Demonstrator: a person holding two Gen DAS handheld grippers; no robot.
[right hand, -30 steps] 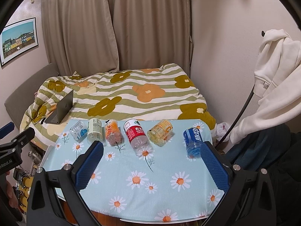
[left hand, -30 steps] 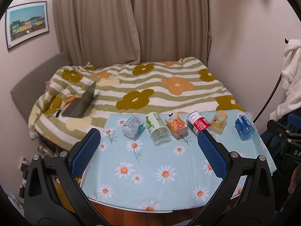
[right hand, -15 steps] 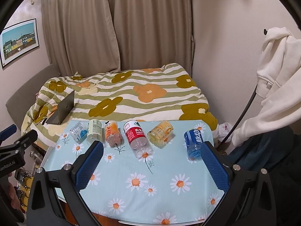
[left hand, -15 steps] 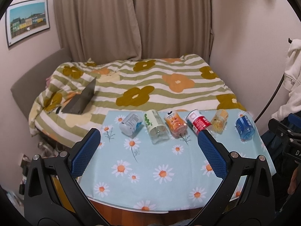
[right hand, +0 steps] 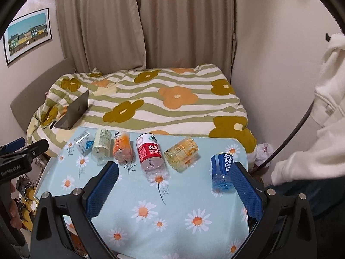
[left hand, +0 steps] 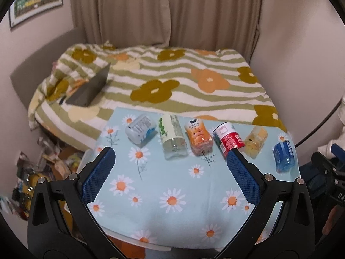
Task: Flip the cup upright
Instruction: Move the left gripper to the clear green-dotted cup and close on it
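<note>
- Left wrist view showed the left tool (left hand: 170, 170) with its jaws apart and empty, above the near desk (left hand: 172, 215).
- Six plastic cups lay sideways in a row across the far desk, long axes pointing roughly away.
- White-blue cup (left hand: 140, 128) lay ahead-left; the blue cup (right hand: 222, 170) just beside the right tool (right hand: 172, 185), likewise open.

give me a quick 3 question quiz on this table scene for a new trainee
1. How many containers lie on the daisy tablecloth?
2. True or false: the left gripper is shut on the red-label bottle.
3. Which container lies nearest the right gripper's right finger: a) blue-label bottle b) orange bottle c) pale green-label bottle?

Key: 1. Six, all on their sides. 2. False; both grippers are open and empty. 3. a.
</note>
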